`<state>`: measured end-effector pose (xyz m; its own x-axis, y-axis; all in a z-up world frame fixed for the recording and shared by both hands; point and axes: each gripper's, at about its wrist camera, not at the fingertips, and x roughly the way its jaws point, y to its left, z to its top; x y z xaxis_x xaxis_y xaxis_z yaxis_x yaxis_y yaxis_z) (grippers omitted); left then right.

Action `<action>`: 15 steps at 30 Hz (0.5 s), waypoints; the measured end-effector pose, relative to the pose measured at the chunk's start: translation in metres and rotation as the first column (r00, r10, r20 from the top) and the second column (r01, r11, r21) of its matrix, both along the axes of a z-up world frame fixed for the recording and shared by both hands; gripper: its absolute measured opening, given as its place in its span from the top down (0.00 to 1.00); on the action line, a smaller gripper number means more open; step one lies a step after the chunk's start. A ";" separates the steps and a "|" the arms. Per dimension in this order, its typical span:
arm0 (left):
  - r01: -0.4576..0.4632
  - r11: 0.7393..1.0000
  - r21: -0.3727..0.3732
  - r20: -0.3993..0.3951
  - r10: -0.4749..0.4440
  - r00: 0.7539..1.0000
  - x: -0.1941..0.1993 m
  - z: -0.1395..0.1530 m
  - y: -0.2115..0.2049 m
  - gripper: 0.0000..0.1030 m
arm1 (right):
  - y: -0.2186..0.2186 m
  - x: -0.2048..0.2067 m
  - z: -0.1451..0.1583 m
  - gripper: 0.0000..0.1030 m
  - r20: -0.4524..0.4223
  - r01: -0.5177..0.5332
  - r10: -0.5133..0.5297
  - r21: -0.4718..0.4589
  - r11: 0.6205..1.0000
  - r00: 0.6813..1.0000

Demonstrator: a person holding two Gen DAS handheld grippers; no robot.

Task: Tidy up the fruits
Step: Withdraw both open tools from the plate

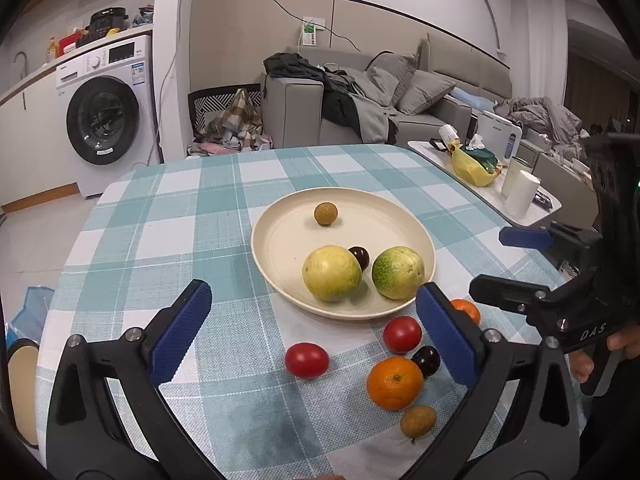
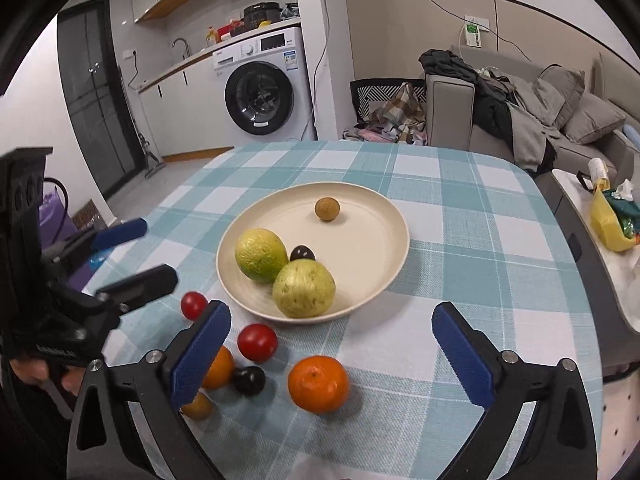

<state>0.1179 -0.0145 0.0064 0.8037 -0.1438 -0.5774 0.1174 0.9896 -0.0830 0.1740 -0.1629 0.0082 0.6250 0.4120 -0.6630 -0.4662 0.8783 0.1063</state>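
Observation:
A cream plate (image 1: 280, 220) (image 2: 360, 240) on the checked cloth holds two yellow-green round fruits (image 1: 332, 273) (image 1: 397, 272), a dark small fruit (image 1: 360, 257) and a brown longan (image 1: 325, 213). Loose on the cloth in front of it lie two red tomatoes (image 1: 307, 360) (image 1: 402, 334), an orange (image 1: 395, 382) (image 2: 319, 383), a second orange (image 2: 218, 368) partly behind a finger, a dark fruit (image 1: 426, 360) and a longan (image 1: 418, 421). My left gripper (image 1: 314, 292) hangs open over the near fruits, holding nothing. My right gripper (image 2: 332, 310) is open and empty too, just short of the plate.
The table's rounded far edge (image 1: 280, 148) drops to the floor. A low side table (image 1: 424, 146) at the right carries a yellow bag (image 1: 472, 168) and white cups (image 1: 520, 196). Beyond stand a sofa (image 1: 296, 108) and a washing machine (image 1: 108, 116).

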 end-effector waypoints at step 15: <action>-0.017 0.999 0.042 -0.102 0.022 0.995 0.010 -0.028 0.007 0.01 | -0.011 0.005 -0.027 0.00 -0.093 -0.001 -0.005 -0.058 0.998 0.996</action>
<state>0.1278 -0.0079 -0.0220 0.7424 -0.1032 -0.6620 0.0909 0.9944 -0.0531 0.1792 -0.1741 -0.0183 0.5601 0.3698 -0.7413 -0.4549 0.8852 0.0979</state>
